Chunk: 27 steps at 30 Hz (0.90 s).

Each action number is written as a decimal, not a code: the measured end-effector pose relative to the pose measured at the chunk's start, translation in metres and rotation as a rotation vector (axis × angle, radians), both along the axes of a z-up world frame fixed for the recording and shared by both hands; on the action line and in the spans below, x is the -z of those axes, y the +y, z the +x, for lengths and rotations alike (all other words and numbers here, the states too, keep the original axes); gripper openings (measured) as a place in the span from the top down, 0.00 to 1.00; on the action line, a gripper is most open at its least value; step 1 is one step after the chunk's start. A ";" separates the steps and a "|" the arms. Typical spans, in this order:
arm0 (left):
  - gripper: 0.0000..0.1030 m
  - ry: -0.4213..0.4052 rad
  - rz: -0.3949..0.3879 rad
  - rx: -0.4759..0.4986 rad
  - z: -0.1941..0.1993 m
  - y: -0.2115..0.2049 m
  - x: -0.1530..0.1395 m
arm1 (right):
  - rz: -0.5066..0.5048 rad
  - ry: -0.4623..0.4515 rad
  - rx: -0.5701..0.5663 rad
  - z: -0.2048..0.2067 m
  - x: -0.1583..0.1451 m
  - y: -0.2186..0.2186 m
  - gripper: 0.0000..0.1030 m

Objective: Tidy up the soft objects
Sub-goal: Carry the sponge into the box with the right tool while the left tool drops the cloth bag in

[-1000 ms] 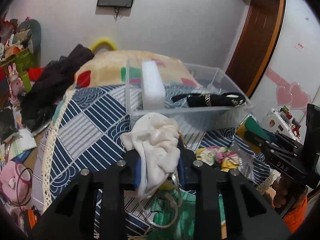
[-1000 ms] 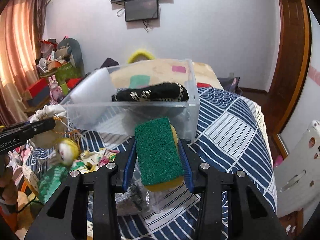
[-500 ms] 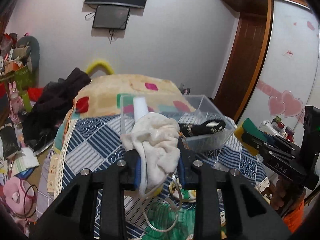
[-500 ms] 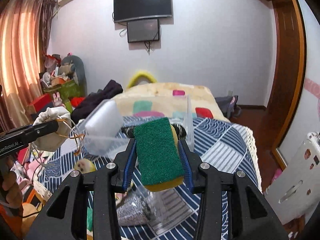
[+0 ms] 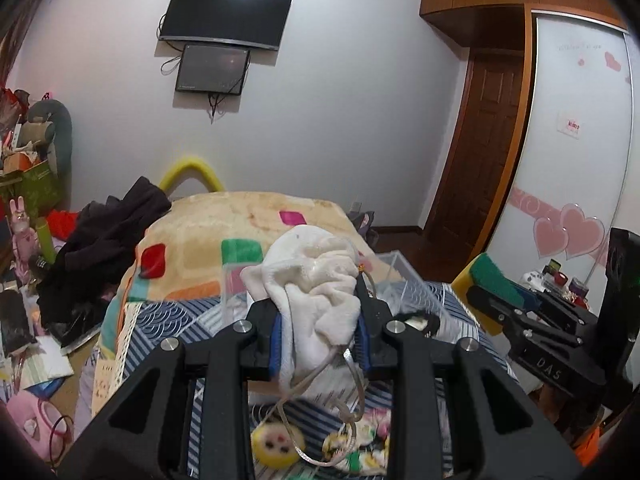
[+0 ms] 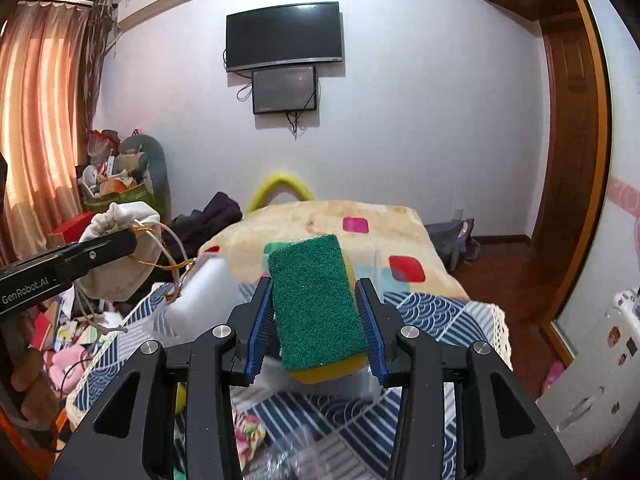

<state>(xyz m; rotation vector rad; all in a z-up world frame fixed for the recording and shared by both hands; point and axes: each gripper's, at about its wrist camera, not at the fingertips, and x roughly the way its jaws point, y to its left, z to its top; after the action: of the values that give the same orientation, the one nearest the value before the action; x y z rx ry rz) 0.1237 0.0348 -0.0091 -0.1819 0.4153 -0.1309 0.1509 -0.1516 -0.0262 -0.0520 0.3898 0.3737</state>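
My left gripper (image 5: 318, 326) is shut on a cream cloth pouch (image 5: 316, 280) with a clear cord hanging below it, held high above the bed. The pouch also shows in the right wrist view (image 6: 120, 256). My right gripper (image 6: 316, 320) is shut on a green-topped yellow sponge (image 6: 316, 300), also raised; the sponge shows at the right of the left wrist view (image 5: 486, 274). The clear plastic bin (image 5: 404, 284) sits on the blue patterned cover below, holding a white foam block (image 6: 204, 296) and a black item (image 5: 416, 320).
A beige blanket with coloured squares (image 5: 224, 232) covers the far bed. Dark clothes (image 5: 108, 236) lie at its left. A yellow smiley toy (image 5: 276, 444) and a floral cloth (image 5: 360, 444) lie near the bed's front. A TV (image 6: 284, 36) hangs on the wall.
Both grippers have risen well above the bin with their loads still held; the bin now sits low in both views and more of the wall and TV shows.
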 end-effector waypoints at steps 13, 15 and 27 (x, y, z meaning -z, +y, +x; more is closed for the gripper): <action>0.72 0.116 0.016 0.022 0.065 -0.021 0.035 | -0.016 0.078 0.010 0.034 0.025 0.010 0.63; 0.72 0.143 0.013 0.025 0.075 -0.022 0.042 | -0.024 0.103 0.008 0.039 0.031 0.012 0.63; 0.70 0.279 0.009 0.035 0.103 -0.029 0.078 | -0.074 0.194 -0.014 0.048 0.052 0.021 0.64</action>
<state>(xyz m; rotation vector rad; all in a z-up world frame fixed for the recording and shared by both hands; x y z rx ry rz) 0.2272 0.0057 -0.0868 -0.1848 0.6967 -0.1386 0.1990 -0.1301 -0.0782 -0.0914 0.5951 0.3795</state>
